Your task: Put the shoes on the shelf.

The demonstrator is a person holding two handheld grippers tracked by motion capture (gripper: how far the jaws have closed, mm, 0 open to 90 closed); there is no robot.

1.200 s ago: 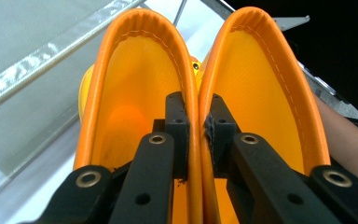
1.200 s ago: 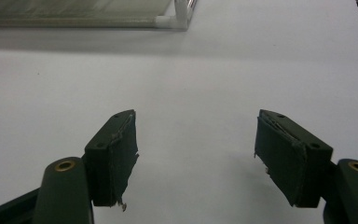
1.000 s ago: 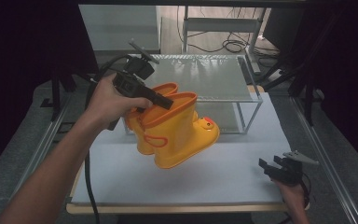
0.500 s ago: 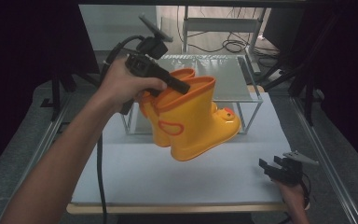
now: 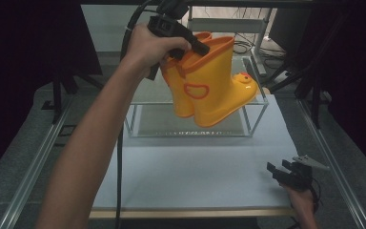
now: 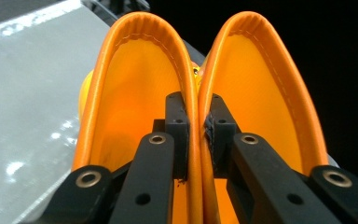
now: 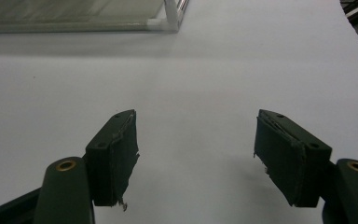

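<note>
A pair of yellow rubber boots (image 5: 209,86) with orange rims hangs in the air above a low two-level rack (image 5: 255,131). My left gripper (image 5: 202,47) is shut on the two inner rims, pinching them together. In the left gripper view the boots (image 6: 135,88) open toward the camera, and the left gripper (image 6: 198,135) has one jaw inside each boot. My right gripper (image 5: 282,170) rests low at the table's front right, open, with nothing between its fingers. In the right gripper view the right gripper (image 7: 196,156) faces the bare white table (image 7: 205,70).
The rack has a white frame and grey shelves and stands at the back of the white table (image 5: 181,171); its corner (image 7: 168,18) appears in the right gripper view. Dark stands and cables surround the table. Metal rails run along both sides.
My left gripper has lifted the boots higher and carried them back and right, from the table's middle to above the rack. The right gripper has stayed put.
</note>
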